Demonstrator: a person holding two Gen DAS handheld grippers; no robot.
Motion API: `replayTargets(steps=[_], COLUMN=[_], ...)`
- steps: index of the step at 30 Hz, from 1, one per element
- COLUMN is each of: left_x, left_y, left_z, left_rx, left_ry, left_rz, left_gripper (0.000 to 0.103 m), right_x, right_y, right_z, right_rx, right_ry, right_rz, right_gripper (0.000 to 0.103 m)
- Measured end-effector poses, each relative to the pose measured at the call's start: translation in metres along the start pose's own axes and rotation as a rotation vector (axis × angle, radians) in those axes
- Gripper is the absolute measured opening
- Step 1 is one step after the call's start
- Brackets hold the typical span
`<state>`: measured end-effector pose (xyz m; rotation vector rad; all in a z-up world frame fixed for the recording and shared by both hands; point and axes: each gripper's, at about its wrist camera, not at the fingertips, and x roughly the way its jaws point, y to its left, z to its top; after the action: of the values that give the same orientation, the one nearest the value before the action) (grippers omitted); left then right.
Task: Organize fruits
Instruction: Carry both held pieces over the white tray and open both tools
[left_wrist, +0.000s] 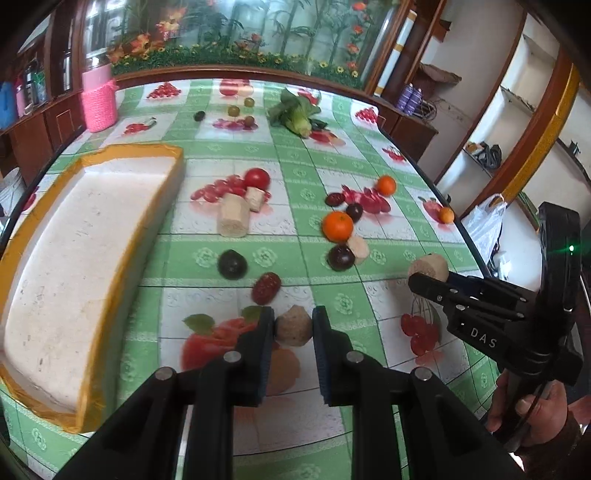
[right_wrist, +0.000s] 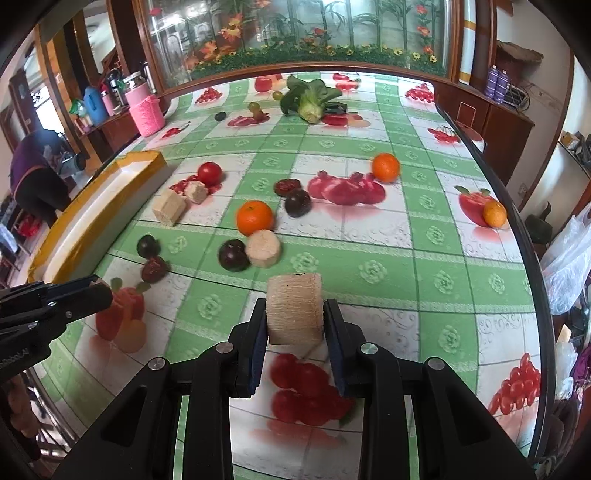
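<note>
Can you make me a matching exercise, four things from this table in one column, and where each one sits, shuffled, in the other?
1. white foam box
2. leafy green vegetable
3. pale cut chunk
4. pink knitted container

A. between the right gripper's pads
B. far left corner of the table
C. along the table's left edge
D. far end, near the middle

Pairs: 1-C, 2-D, 3-A, 4-B

Both wrist views close, angled down along their fingers, sharing the fruit-strewn table (left_wrist: 295, 155).
</note>
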<state>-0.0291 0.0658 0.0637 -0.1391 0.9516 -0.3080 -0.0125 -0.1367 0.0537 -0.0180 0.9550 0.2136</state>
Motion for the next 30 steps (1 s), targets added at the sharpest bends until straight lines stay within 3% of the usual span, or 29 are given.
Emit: replayTargets(steps=[11, 20, 30], left_x=[-0.037, -0.043, -0.031], left_y=[0.082, 0.160, 0.209], left_z=[0.000, -0.006, -0.015], left_rx=[-0.147, -0.271, -0.325], left_ry=[-0.079, -0.089, -0.055], left_rz=[0.084, 0.209, 0.271], left_gripper=[0.023, 0.023, 0.023], right_x=[0.015, 0.040, 0.091], right_y=[0.089, 0.181, 0.271], right_z=[0.045, 0.084, 0.090], right_rx=[-0.090, -0.193, -0.343], right_ry=[-0.004, 0.013, 0.089], right_rz=[0.144, 0.274, 0.307], right_gripper=[0.029, 0.029, 0.029])
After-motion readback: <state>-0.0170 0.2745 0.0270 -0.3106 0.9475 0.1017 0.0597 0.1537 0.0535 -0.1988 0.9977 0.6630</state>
